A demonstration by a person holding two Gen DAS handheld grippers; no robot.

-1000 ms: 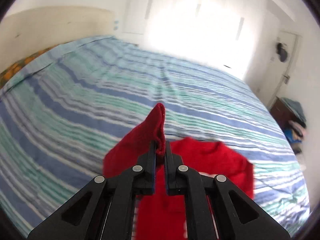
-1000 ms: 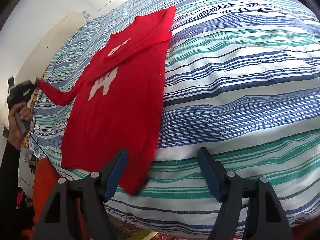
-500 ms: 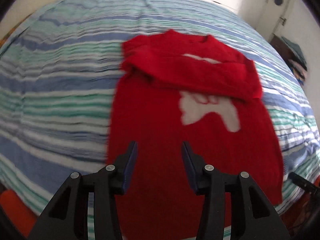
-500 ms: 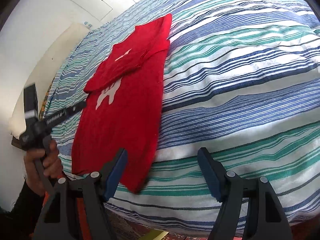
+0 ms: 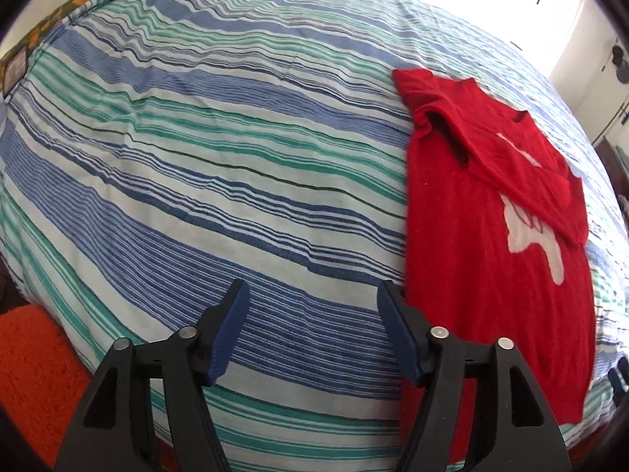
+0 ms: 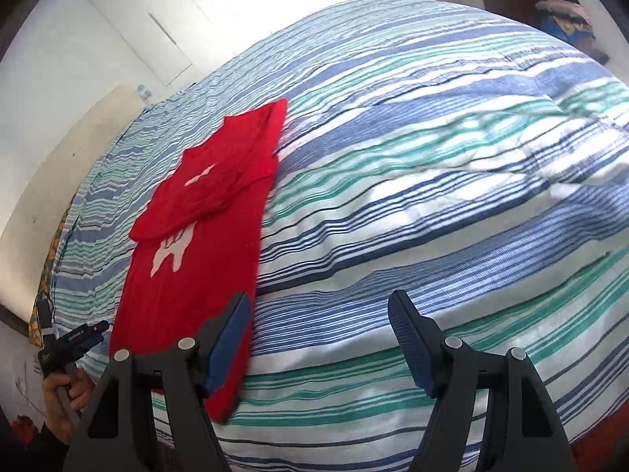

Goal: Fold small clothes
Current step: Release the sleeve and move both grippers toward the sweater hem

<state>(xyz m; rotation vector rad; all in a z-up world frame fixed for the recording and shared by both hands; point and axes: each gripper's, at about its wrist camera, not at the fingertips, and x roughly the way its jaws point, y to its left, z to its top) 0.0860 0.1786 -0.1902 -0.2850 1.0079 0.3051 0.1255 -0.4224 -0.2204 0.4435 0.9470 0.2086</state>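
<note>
Both sleeves lie folded across the red sweater (image 5: pixel 483 275), so the left gripper (image 5: pixel 312 326), its jaws just opened, and the right gripper (image 6: pixel 320 338) stand wide and empty near its hem, ready to fold the body.

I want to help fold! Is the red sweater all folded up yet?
Not yet. Done: both sleeves lie folded across the chest of the red sweater, which lies flat on the striped bed. In hand: nothing. The left gripper has just been opening with nothing between its jaws, and the right gripper is open and empty too. Left: the long body probably needs folding up from the bottom hem.
</note>
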